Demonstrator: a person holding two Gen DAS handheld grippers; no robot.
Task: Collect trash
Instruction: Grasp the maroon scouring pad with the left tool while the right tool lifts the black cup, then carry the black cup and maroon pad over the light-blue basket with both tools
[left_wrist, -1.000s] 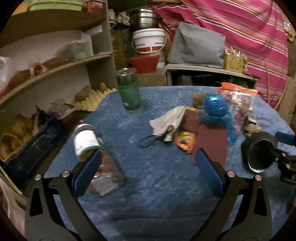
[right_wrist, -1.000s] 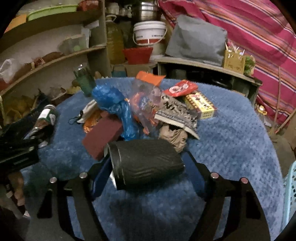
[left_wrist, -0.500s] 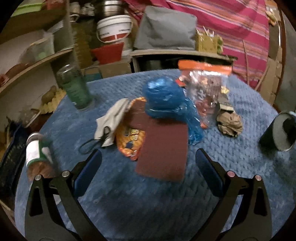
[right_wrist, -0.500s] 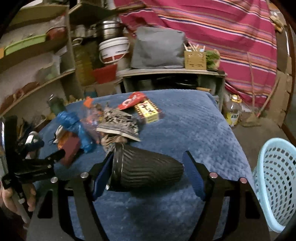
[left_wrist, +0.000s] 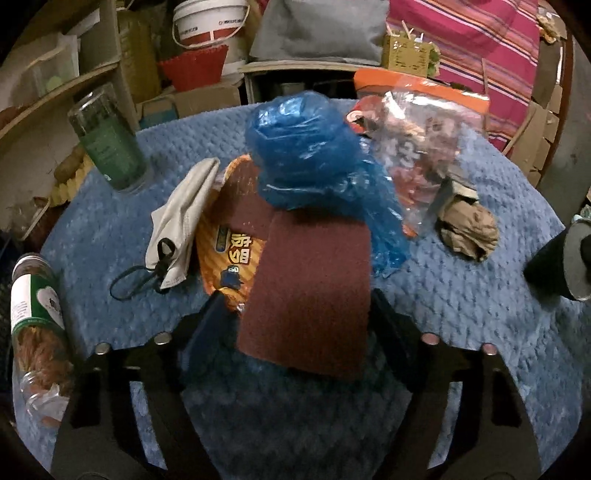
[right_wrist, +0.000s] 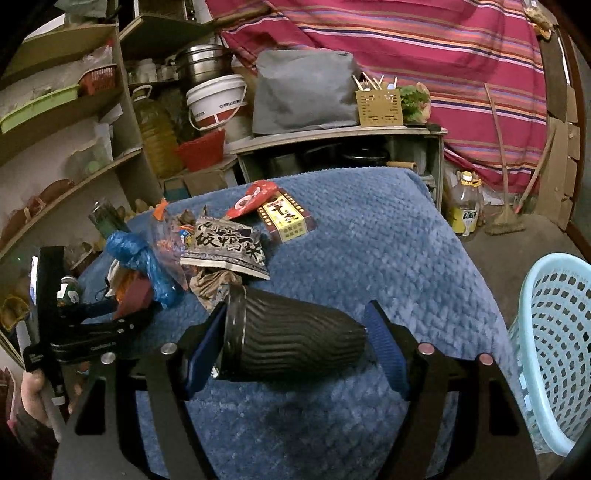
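Observation:
A pile of trash lies on the blue-covered table (left_wrist: 461, 314). It includes a maroon scouring pad (left_wrist: 310, 288), a blue plastic bag (left_wrist: 306, 155), an orange snack wrapper (left_wrist: 229, 258), a clear bag (left_wrist: 417, 147) and crumpled brown paper (left_wrist: 469, 229). My left gripper (left_wrist: 297, 299) straddles the near end of the maroon pad. Its jaws are closing, and the left pad still stands clear of the pad. My right gripper (right_wrist: 297, 310) is shut on a black ribbed cup (right_wrist: 291, 343), held sideways above the table. A light blue basket (right_wrist: 554, 332) stands on the floor to its right.
A green glass bottle (left_wrist: 107, 144) stands at the back left. A labelled jar (left_wrist: 33, 314) lies at the left edge beside a white pouch (left_wrist: 181, 218). A black snack packet (right_wrist: 225, 243) and a yellow box (right_wrist: 286, 218) lie further back. Shelves, buckets and a striped cloth surround the table.
My left gripper swung right from the lying jar to over the maroon pad, dropped closer and narrowed its jaws. My right gripper carried the cup to the right, and the blue basket came into view.

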